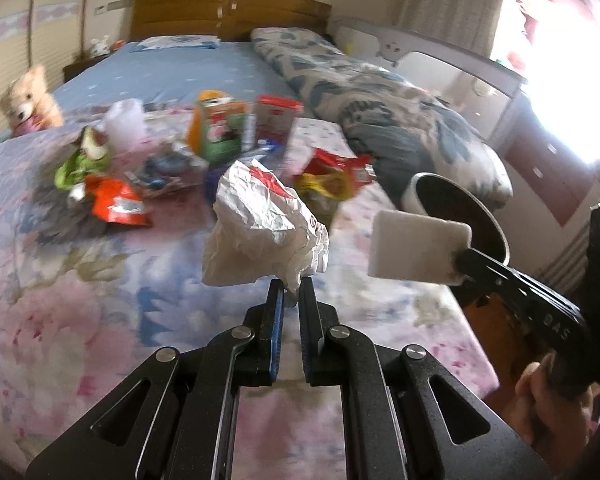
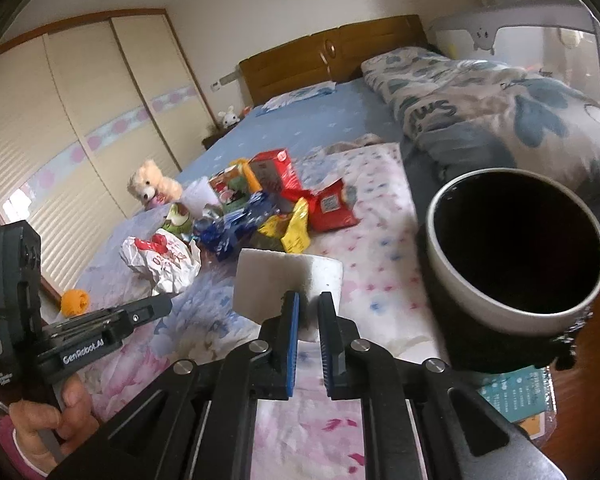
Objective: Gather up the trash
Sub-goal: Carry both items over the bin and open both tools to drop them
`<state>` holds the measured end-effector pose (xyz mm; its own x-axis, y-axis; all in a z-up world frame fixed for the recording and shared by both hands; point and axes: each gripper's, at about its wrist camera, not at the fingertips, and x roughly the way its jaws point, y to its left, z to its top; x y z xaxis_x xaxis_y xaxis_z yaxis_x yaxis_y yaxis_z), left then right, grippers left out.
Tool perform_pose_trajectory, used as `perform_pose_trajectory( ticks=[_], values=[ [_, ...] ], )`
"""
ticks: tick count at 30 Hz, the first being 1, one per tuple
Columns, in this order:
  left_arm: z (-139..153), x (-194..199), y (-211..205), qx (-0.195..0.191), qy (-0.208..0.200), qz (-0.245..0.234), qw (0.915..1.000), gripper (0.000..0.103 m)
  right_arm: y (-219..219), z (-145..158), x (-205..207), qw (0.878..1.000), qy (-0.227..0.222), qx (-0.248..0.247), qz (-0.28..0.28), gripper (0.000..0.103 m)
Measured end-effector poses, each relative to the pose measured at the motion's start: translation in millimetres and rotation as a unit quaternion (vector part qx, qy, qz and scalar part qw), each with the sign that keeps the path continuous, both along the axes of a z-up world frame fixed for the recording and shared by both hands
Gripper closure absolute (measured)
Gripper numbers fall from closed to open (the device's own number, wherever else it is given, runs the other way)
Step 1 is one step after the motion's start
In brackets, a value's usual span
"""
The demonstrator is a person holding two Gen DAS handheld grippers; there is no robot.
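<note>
Left wrist view: left gripper (image 1: pixel 291 294) clamps the crumpled paper bag (image 1: pixel 262 226) at centre frame; blurred wrappers (image 1: pixel 116 200) lie behind.

Right wrist view: right gripper (image 2: pixel 309 308) pinches a white foam block (image 2: pixel 284 284); the bin (image 2: pixel 516 256) at right has its base cut off.

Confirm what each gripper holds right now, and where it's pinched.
Left gripper pinches the crumpled white paper wrapper by its lower twisted end. Right gripper grips the white foam block at its near edge.
</note>
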<state>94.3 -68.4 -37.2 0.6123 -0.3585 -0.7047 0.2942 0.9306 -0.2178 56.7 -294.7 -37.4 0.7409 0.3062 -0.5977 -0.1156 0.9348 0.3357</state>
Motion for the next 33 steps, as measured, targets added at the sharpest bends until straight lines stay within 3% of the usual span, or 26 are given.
perform_pose_trajectory(
  ticks=[13, 33],
  values=[
    [4.4, -3.0, -69.2, -0.001, 0.003, -0.081, 0.9967, 0.096, -60.5, 6.6, -18.7, 0.998, -0.008, -0.005, -0.064, 0.094],
    [15.3, 13.3, -181.6, 0.009, 0.005, -0.182, 0.9832, 0.096, -139.1, 6.9, -19.0, 0.990, -0.004, -0.024, -0.140, 0.094]
  ],
)
